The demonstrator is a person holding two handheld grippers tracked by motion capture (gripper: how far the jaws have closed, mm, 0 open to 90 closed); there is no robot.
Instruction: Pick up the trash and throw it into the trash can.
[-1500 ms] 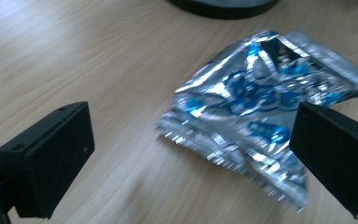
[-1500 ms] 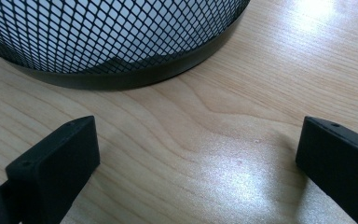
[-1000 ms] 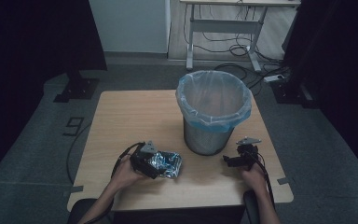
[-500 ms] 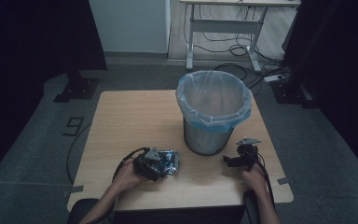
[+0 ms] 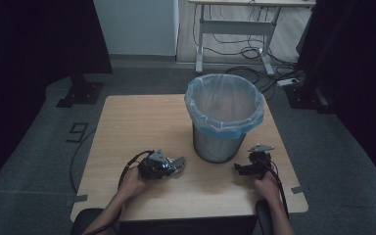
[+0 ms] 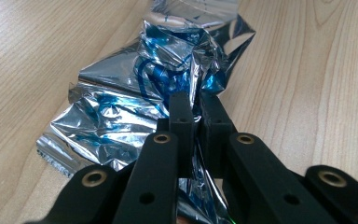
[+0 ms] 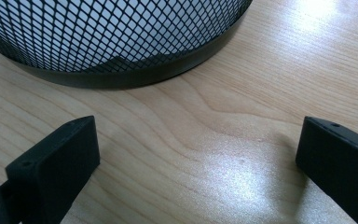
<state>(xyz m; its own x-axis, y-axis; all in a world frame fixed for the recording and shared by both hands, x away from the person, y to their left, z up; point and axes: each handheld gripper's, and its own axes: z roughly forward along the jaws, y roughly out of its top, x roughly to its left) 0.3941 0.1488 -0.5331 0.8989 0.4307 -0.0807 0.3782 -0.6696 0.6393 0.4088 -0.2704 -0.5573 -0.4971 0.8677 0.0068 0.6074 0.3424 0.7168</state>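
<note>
Pinching crumpled foil wrapper [image 6: 135, 107] in left claw [image 6: 196, 105], wrapper lying on table [image 6: 307, 70], right claw [image 7: 198, 140] released.

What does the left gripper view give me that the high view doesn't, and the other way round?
Left gripper view: the left gripper has its jaws shut on a fold of the crumpled silver-and-blue foil wrapper, which lies on the wood.

High view: the mesh bin with its blue liner stands apart from the wrapper, and the right gripper rests beside the bin.

Both: the wrapper, the left gripper and the wooden table.
</note>
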